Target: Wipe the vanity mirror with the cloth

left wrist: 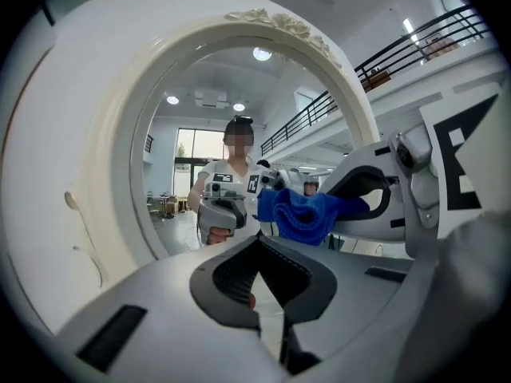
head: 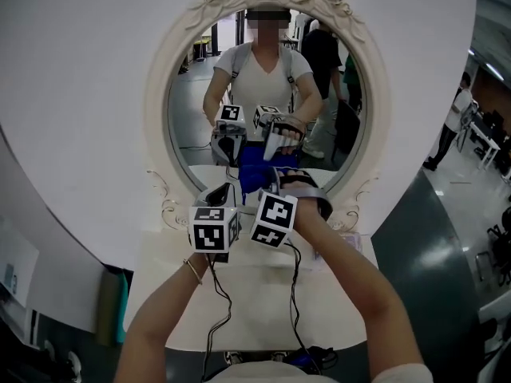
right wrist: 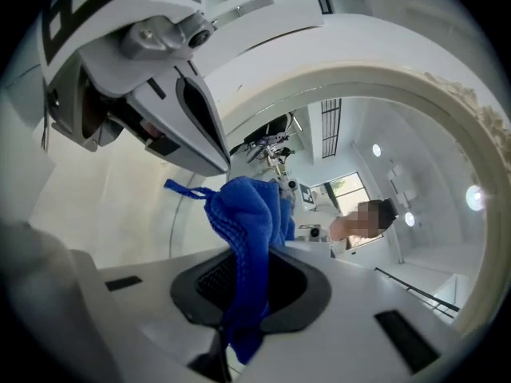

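Note:
The oval vanity mirror (head: 263, 70) in its cream carved frame (head: 158, 94) stands right in front of me. Against the glass's lower edge sits a bunched blue cloth (head: 255, 179), and my right gripper (head: 270, 188) is shut on it. In the right gripper view the cloth (right wrist: 246, 230) hangs between the jaws and hides the tips of my right gripper (right wrist: 247, 294). Just left of it, my left gripper (head: 221, 191) is shut and holds nothing. The left gripper view shows my left gripper (left wrist: 259, 276) pointing at the glass, with the cloth (left wrist: 307, 214) to its right.
The mirror stands on a white vanity top (head: 343, 302). Black cables (head: 217, 294) run from the grippers back toward me. A white curved wall (head: 72, 134) lies behind. A person (head: 457, 122) stands far off at the right; the glass reflects me and others.

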`<state>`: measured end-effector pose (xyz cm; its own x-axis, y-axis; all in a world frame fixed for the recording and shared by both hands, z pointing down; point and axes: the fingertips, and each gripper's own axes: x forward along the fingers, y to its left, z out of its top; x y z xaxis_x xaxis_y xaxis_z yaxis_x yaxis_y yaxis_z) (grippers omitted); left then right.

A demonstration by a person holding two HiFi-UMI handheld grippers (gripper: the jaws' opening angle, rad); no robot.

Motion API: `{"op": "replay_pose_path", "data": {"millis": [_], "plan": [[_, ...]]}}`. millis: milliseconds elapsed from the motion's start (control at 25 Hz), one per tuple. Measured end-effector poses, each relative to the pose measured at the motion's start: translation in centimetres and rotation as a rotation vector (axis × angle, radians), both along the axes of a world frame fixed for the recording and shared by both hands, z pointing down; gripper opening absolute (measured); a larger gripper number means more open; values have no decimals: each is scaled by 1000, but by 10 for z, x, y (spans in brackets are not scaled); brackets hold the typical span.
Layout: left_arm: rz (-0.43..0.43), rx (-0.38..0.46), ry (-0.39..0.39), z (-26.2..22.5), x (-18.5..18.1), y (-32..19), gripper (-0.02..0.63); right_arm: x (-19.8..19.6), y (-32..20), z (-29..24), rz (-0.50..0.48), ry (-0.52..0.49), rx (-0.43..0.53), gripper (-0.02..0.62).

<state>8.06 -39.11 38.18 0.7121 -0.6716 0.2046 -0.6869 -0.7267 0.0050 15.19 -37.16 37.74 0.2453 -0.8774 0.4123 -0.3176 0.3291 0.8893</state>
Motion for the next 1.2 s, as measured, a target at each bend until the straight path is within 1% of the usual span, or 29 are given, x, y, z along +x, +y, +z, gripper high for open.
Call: {"op": "replay_pose_path", "data": {"millis": [160, 280, 400, 560, 720, 840, 960, 1080, 1200], "plan": [[9, -54, -44, 48, -5, 6, 5, -7, -1, 61, -5, -56, -96, 64], [43, -80, -59, 74, -6, 13, 5, -11, -2, 96, -3, -91, -152, 64], [50, -111, -71, 97, -11, 15, 5, -13, -3, 127, 1, -125, -200, 64], [53, -149, -75, 119, -20, 20, 5, -16, 0, 165, 9, -184, -273, 64], [52, -161, -74, 125, -28, 22, 6, -17, 2, 180, 11, -207, -289, 64], [48, -148, -56, 113, -25, 21, 6, -17, 4, 169, 7, -237, -279, 64], [47, -116, -29, 86, -15, 19, 5, -13, 11, 138, -13, -257, -256, 64], [50, -59, -16, 43, 1, 12, 6, 0, 17, 90, -47, -243, -224, 64], [75, 23, -3, -13, 22, 10, 5, 22, 24, 25, -55, -211, -148, 64]]}}
